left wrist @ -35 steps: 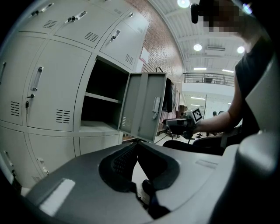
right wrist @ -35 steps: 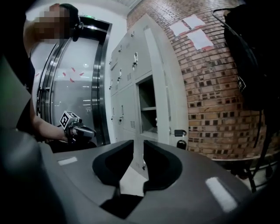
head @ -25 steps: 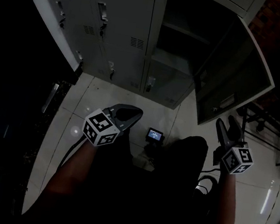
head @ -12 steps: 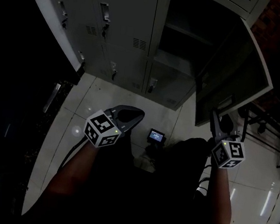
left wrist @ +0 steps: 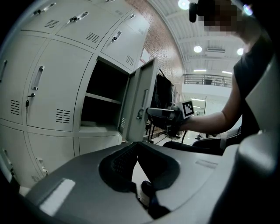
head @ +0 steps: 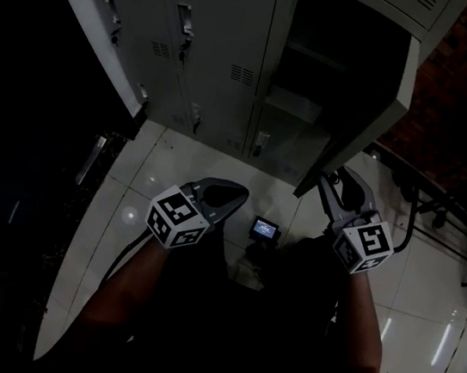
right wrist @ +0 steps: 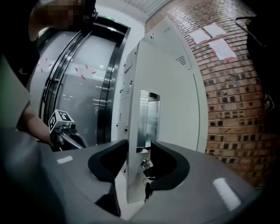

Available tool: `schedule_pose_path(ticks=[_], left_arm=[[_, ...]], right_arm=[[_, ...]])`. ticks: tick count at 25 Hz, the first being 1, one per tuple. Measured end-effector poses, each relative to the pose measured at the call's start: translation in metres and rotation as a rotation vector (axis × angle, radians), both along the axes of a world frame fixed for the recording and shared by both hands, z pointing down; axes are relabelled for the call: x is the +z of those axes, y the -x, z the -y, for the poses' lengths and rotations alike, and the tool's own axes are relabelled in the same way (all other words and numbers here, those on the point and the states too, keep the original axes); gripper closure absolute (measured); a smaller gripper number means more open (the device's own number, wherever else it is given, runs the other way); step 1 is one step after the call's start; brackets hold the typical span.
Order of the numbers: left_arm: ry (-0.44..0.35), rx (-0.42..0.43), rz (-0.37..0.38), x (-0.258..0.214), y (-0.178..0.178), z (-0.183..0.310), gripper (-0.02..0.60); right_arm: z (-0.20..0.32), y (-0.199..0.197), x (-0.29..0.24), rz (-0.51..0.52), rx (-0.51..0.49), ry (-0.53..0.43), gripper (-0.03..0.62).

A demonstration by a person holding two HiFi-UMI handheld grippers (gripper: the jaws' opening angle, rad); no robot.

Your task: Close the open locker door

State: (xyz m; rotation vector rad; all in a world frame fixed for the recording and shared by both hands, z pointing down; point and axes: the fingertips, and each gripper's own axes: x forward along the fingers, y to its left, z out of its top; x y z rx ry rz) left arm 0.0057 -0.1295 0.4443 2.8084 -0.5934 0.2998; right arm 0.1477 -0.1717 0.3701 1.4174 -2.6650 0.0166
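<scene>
We clasp the upright free edge of the half-closed locker door (right wrist: 170,96) in our right hand-held gripper (right wrist: 139,146), its jaws just eased slightly wider, with the locker opening to its left, while the clenched, empty left hand-held gripper (head: 231,192) sits farther off.

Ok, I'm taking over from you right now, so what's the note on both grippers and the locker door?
Right gripper: clamped on the free edge of the locker door. Its jaws have just been closing on it.
Left gripper: shut, nothing in it, held low and clear of the door.
Door: partly open, standing out from its open compartment.
Done: the door's edge is gripped.
Left: swing the door flush against the frame, then let go.
</scene>
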Motion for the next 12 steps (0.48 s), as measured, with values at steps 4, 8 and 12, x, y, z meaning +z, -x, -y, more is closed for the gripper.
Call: schedule_pose_path(ticks=[4, 8, 12], left_arm=[[0.001, 0.0, -0.008, -0.002, 0.0, 0.0, 0.569], [0.001, 0.001, -0.017, -0.003, 0.001, 0.0, 0.569], [0.002, -0.002, -0.024, -0.004, 0.004, -0.001, 0.569]], right_arm=[[0.019, 0.024, 0.003, 0.024, -0.04, 0.029, 0.445], [0.038, 0.051, 0.006, -0.006, -0.094, 0.05, 0.534], [0.064, 0.075, 0.012, -0.073, -0.117, 0.043, 0.591]])
